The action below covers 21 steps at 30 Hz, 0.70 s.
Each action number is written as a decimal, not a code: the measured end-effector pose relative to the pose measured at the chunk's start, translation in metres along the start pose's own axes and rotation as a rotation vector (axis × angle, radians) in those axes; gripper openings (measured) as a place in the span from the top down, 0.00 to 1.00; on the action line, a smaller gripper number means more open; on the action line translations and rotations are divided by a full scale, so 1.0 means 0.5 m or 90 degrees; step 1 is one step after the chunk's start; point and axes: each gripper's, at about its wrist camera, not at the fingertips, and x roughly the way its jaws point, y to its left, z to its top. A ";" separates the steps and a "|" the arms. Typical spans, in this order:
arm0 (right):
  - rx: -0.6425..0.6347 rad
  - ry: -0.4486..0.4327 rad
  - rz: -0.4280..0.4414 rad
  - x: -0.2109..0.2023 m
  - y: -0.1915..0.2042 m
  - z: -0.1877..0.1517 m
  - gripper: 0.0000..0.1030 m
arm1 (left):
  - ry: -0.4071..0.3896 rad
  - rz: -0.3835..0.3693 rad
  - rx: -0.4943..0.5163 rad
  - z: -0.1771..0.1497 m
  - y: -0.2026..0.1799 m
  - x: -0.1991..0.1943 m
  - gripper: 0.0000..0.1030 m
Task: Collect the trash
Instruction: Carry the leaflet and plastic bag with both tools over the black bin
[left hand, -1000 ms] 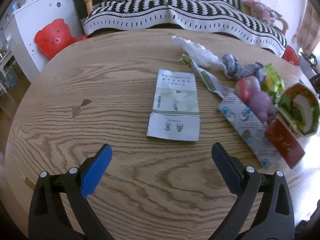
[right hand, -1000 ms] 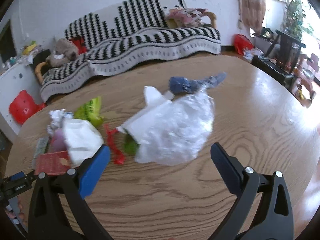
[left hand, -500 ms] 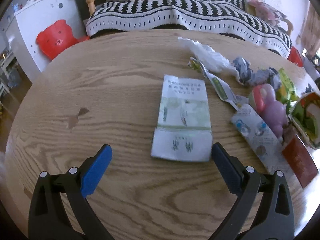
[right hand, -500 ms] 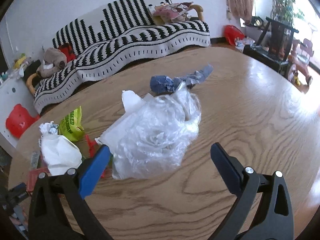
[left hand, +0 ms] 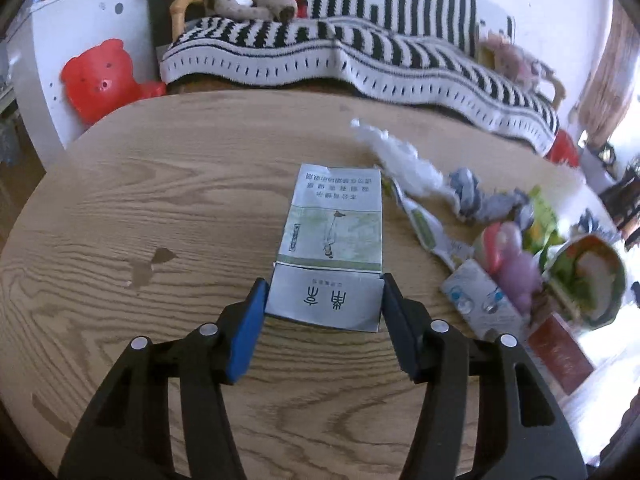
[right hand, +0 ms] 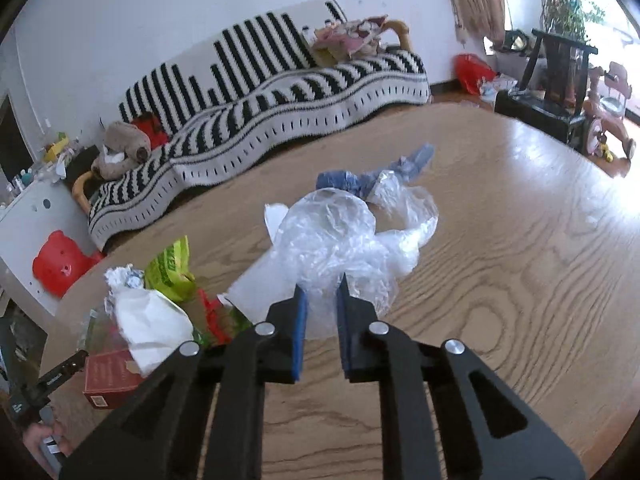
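A flattened white and green printed carton (left hand: 334,240) lies on the round wooden table (left hand: 160,184). My left gripper (left hand: 323,307) is shut on the carton's near end, one finger at each side edge. In the right wrist view a crumpled clear plastic bag (right hand: 340,244) lies mid-table. My right gripper (right hand: 322,304) is shut on the bag's near edge. More trash lies between them: a white tissue (right hand: 150,324), a green wrapper (right hand: 172,268), a red box (right hand: 106,376), a blue-grey crumpled rag (right hand: 368,176).
In the left wrist view a pile at the right holds a pink-purple toy (left hand: 510,260), a paper bowl (left hand: 588,280), a foil packet (left hand: 480,304) and white crumpled plastic (left hand: 404,160). A striped sofa (left hand: 360,60) and a red bear stool (left hand: 100,80) stand behind the table.
Both grippers moved forward and closed. The left one took hold of the carton's near end; the right one took hold of the plastic bag's near edge.
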 end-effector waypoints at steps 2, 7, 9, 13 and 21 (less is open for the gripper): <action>-0.004 -0.018 -0.002 -0.011 0.005 0.003 0.88 | -0.007 -0.002 -0.004 0.000 -0.003 -0.010 0.46; 0.017 -0.030 0.011 -0.022 0.003 0.006 0.91 | -0.036 -0.006 -0.003 -0.003 -0.028 -0.056 0.46; 0.022 -0.032 0.018 -0.030 0.001 0.007 0.91 | -0.053 0.004 0.012 -0.005 -0.049 -0.081 0.46; 0.021 -0.046 0.039 -0.065 -0.004 0.007 0.93 | -0.065 -0.028 0.028 -0.017 -0.087 -0.151 0.46; 0.019 -0.148 0.148 -0.297 -0.057 0.045 0.94 | -0.133 -0.148 0.132 -0.042 -0.250 -0.398 0.46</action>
